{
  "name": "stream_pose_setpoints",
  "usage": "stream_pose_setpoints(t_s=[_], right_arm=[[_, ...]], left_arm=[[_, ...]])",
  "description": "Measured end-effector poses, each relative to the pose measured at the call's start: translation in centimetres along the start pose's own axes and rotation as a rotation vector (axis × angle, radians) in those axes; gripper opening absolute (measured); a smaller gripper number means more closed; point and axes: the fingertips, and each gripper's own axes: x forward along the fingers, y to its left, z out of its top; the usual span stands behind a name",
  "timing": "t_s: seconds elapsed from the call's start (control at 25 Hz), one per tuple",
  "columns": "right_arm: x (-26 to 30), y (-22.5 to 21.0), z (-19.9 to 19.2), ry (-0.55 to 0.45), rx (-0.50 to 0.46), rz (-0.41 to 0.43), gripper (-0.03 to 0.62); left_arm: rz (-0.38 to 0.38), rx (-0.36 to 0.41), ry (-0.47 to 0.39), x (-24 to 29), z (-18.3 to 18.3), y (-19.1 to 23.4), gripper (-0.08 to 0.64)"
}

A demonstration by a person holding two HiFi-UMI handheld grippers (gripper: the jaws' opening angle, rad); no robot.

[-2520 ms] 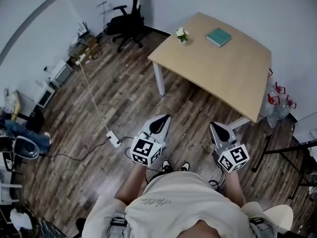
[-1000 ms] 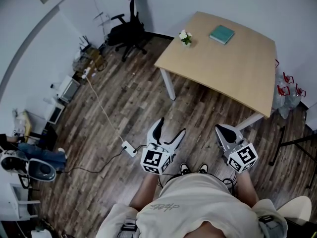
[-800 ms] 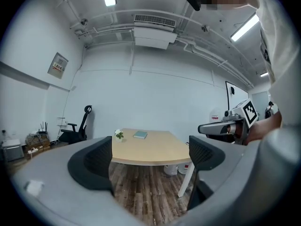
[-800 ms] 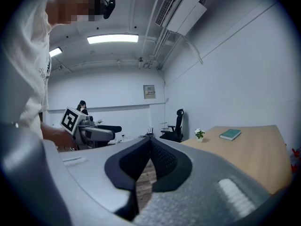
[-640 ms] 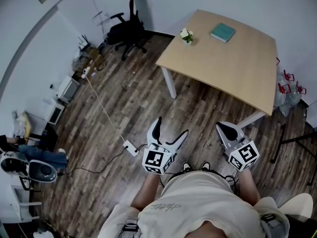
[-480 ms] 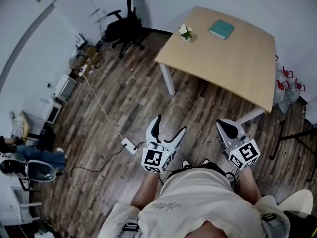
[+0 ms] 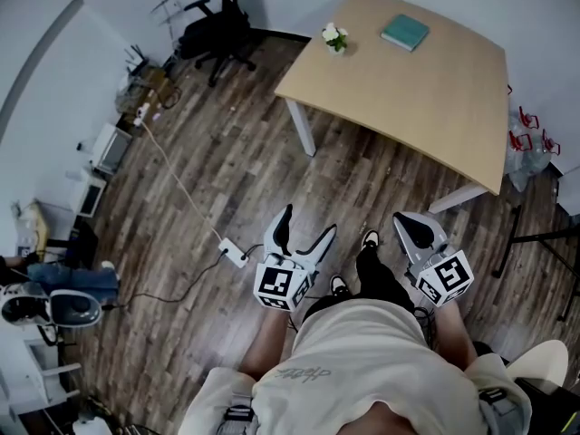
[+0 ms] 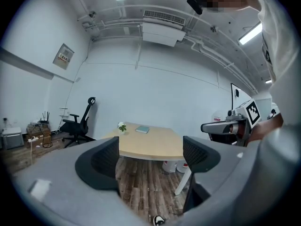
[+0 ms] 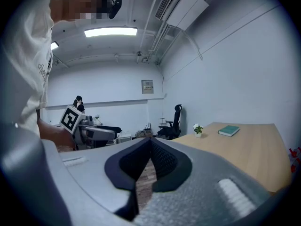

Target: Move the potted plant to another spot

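The plant (image 7: 334, 36) stands near the far left corner of the surface (image 7: 426, 98), with a teal book (image 7: 404, 32) a little to its right. A black chair (image 7: 217, 34) sits on the floor beyond that corner. Both grippers hang over the floor, well short of the surface. The left gripper (image 7: 308, 223) has its jaws wide apart, closing slightly, with nothing between them. The right gripper (image 7: 405, 223) has its jaws together and empty.

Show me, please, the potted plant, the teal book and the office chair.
potted plant (image 7: 334, 36), head view, white flowers.
teal book (image 7: 404, 33), head view, cover centre.
office chair (image 7: 216, 35), head view, black seat.
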Motion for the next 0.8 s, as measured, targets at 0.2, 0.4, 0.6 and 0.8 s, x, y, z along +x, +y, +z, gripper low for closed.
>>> stream_pose_setpoints(t_s=[0.2, 0.4, 0.6, 0.8], right_arm=[[2.3, -3.5, -0.7, 0.013, 0.002, 0.016, 0.003], [6.2, -8.0, -0.2, -0.013, -0.041, 0.023, 0.003], [9.5, -13.4, 2.3, -0.056, -0.044, 0.04, 0.003], [11.3, -18.1, 2.9, -0.065, -0.026, 0.043, 0.003]], left_arm=[[0.005, 0.006, 0.02, 3.8, 0.8, 0.7, 0.43], [-0.011, 0.043, 0.041, 8.5, 2.7, 2.1, 0.422], [-0.029, 0.085, 0.04, 14.6, 5.3, 2.7, 0.422], [-0.001, 0.091, 0.039, 19.0, 6.4, 3.5, 0.414]])
